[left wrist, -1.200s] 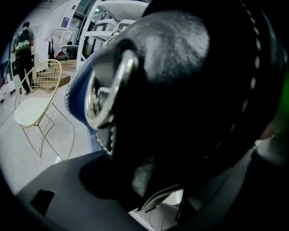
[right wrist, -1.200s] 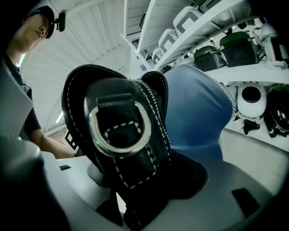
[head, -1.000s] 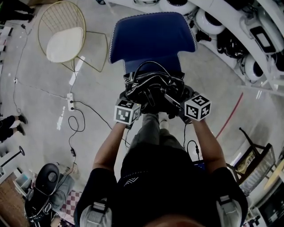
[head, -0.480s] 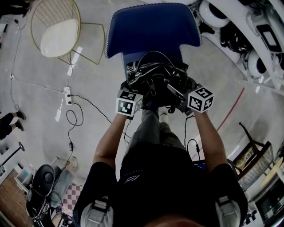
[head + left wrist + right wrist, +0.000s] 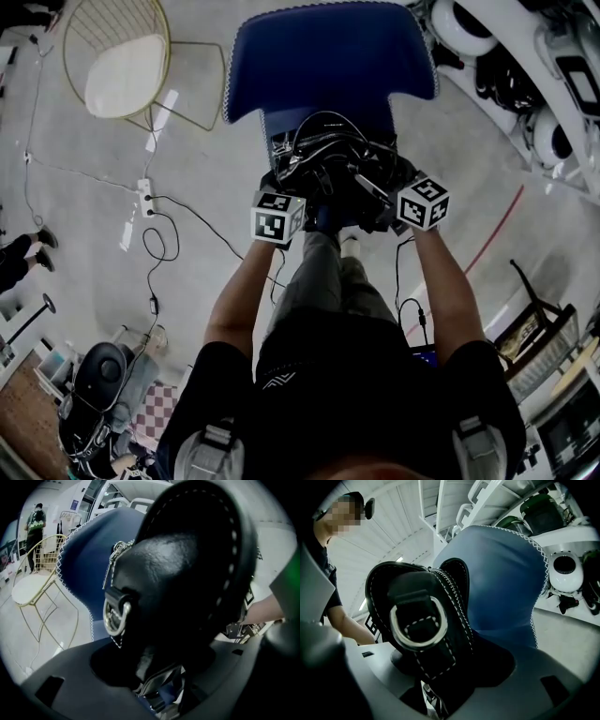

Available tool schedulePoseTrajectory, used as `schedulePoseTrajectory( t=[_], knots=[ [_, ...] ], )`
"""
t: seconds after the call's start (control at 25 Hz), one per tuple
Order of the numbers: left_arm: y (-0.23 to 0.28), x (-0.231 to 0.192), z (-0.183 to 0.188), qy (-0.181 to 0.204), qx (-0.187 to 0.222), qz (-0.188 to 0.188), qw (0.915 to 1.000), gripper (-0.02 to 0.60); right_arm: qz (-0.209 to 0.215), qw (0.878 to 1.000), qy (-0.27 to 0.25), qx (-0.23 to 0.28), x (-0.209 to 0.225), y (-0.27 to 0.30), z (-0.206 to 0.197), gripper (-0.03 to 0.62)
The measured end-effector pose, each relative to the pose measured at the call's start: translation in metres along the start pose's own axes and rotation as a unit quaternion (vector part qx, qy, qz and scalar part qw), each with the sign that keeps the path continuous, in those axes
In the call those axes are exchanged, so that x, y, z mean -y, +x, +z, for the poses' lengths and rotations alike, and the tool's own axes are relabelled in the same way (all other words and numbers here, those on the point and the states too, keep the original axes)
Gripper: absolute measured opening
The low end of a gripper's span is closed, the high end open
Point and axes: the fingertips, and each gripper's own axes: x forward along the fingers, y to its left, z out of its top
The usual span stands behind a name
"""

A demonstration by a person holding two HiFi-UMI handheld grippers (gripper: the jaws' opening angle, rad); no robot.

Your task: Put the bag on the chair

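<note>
Two grippers held the black bag point(image 5: 330, 169) between them: the left gripper point(image 5: 286, 190) on its left end, jaws wide and just closing tighter, and the right gripper point(image 5: 392, 192) clamped wide on its right end. The bag hung over the blue chair point(image 5: 328, 56) seat, and whether it touched was unclear. The placing step looked nearly done. Next it probably needed settling on the seat, then both ends releasing.

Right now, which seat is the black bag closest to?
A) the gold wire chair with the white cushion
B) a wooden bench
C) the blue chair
C: in the head view the black bag is right in front of the blue chair and its backrest, while the wire chair stands well off to the left.
</note>
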Motion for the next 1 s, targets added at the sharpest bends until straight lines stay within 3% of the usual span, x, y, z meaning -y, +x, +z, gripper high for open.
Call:
schedulePoseTrajectory(
  t=[0.44,1.0],
  knots=[
    [0.023,0.002,0.005,0.024,0.018,-0.021,0.9993,0.29,-0.029,1.0,0.008,-0.005,0.041,0.005,-0.018,0.288],
    [0.026,-0.002,0.013,0.02,0.024,0.009,0.9995,0.323,-0.086,0.995,-0.03,-0.036,0.052,-0.01,-0.02,0.316]
  ],
)
